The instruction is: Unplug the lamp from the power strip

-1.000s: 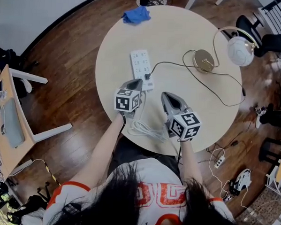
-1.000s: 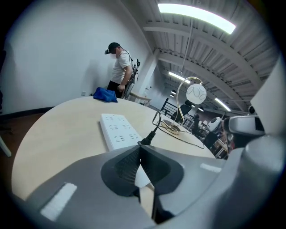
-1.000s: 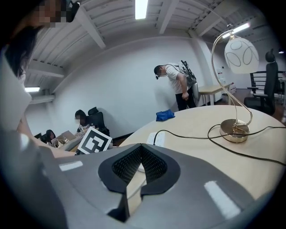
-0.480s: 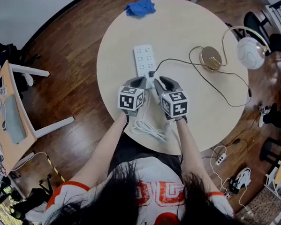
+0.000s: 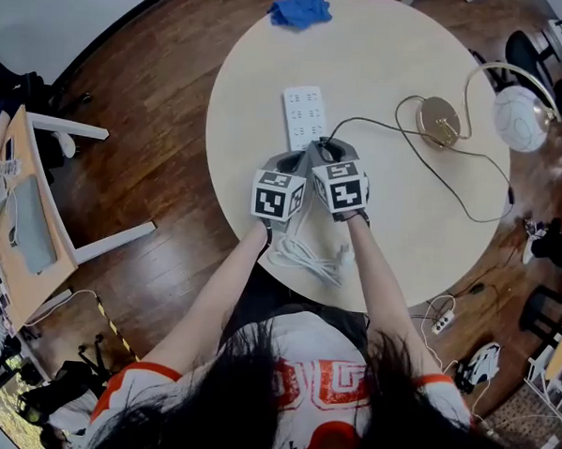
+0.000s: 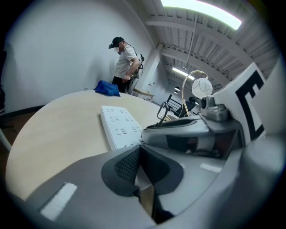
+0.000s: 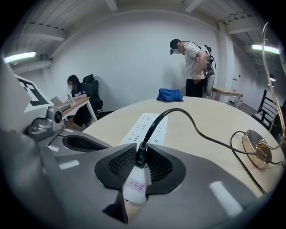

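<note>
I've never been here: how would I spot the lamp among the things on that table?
Find the big round pale table; on its right side in the head view, apart from the white power strip and the blue cloth, stands the lamp. It alone has a shiny gold disc base and a white ball shade.

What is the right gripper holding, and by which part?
Nothing yet. The right gripper, whose jaws have just been opening, straddles the white body of the lamp plug, unclamped.

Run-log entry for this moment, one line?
right claw: just opened wider, straddles lamp plug, not gripped | plug: seated in power strip | left claw: shut, at strip's near end
</note>
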The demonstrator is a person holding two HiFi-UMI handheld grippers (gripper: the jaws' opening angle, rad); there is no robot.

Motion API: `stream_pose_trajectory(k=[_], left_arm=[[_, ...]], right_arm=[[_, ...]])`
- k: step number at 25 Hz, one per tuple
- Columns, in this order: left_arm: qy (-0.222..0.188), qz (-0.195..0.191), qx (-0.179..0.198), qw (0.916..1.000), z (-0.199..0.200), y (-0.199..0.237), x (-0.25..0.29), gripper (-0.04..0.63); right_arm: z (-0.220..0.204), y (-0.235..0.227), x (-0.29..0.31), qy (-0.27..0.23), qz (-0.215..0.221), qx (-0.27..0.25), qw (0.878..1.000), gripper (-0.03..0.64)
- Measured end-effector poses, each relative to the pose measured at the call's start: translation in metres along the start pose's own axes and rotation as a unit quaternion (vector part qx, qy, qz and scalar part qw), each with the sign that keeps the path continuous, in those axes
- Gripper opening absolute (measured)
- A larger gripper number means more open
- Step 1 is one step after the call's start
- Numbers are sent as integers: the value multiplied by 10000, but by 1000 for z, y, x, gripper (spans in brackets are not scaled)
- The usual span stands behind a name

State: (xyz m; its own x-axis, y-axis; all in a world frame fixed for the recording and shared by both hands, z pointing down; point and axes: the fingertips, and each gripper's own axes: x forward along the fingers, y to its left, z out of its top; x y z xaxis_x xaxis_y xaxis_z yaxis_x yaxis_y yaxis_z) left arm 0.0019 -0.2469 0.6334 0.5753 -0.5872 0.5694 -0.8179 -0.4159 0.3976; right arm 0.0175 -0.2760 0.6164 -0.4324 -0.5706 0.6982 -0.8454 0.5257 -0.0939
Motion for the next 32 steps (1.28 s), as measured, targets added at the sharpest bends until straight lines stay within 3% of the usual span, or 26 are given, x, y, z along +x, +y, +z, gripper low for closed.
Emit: stream_pose_trajectory(k=[16,20,22,27,32], left_arm=[[52,339,-145,9993,3,4,5,0],[74,425,95,9990,3,4,7,0],[62,463,138,9988,3,5,8,0],[23,373,-77,9993,3,6,9,0],[37,260,-10,9997,3,6,10,0]], right_arm=[[0,2,-2,-80,94,3,9999,67],[33,-2,-22,-758,543,921,9914,67],[50,-13,-35,-935,443,1108,9884,67],[22,-46,-44,-554,-73,989,9935,69],[-14,-50,-37,-122,-185,957,9952,69]])
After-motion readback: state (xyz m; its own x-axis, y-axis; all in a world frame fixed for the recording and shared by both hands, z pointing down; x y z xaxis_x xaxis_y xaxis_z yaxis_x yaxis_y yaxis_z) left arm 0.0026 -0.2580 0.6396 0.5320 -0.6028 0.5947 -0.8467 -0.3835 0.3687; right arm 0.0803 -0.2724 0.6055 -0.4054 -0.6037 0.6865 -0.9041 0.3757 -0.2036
